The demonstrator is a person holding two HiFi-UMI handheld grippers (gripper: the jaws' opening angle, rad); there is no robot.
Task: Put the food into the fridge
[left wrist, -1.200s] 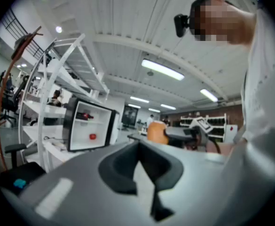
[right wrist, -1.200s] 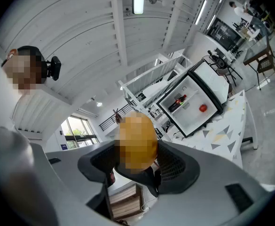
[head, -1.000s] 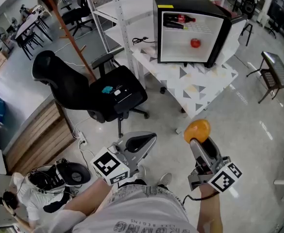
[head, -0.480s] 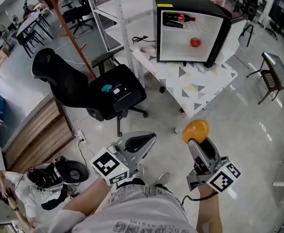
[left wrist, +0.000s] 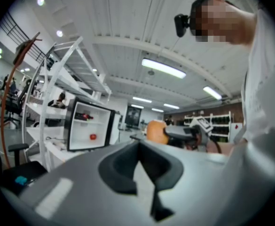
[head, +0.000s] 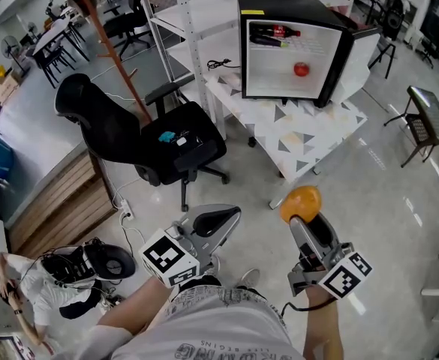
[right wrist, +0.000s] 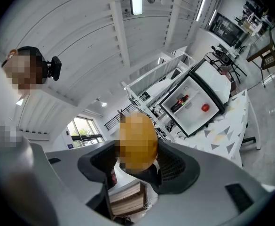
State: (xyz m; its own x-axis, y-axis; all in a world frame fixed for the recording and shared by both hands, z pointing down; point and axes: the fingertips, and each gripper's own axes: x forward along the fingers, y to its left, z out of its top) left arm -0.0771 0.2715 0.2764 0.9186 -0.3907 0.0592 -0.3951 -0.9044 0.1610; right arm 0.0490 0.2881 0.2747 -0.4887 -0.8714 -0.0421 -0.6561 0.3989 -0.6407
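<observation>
Head view: glossy grey floor [head: 384,193] is seen underfoot. A white triangle-patterned bench [head: 309,130] is loaded with the open fridge [head: 294,13], a black office chair [head: 121,137] beside it. Left gripper [head: 223,217] is closed, empty. Right gripper [head: 304,214] is clamped on the orange fruit [head: 300,203], well apart from the fridge.

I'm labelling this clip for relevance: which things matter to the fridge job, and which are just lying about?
Job: orange, right claw holding it, open fridge.
Lying about: chair, cable, rack.
</observation>
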